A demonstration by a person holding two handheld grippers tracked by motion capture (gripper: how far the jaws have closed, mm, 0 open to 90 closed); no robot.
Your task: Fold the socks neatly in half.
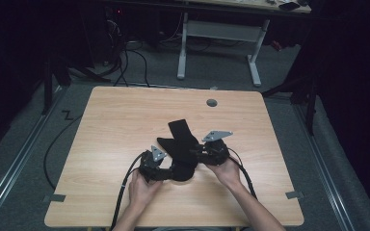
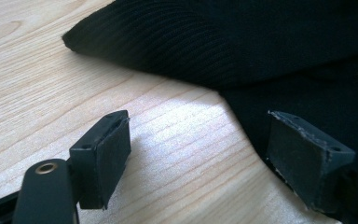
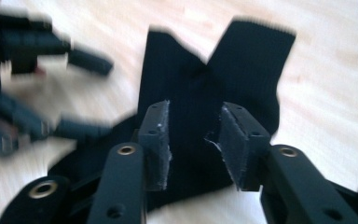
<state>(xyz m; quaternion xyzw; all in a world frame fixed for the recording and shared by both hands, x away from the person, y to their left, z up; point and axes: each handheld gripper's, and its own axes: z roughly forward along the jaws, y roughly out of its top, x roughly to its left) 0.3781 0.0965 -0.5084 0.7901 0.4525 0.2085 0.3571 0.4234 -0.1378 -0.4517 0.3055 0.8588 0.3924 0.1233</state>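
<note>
Lying unlabelled between parted tongs (image 3: 193, 140): black socks (image 3: 205, 93)

High view looks down on the table (image 1: 125, 120); both claw views sit close above its black socks (image 2: 242, 42).

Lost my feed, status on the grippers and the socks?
Left gripper open, low over wooden table. Right gripper open over black ribbed socks, pads not pressing. Socks lie crossed. Nothing in the way.

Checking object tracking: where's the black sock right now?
High view: the black sock lies on the wooden table just near of centre, between the left hand-held gripper and the right hand-held gripper.
</note>
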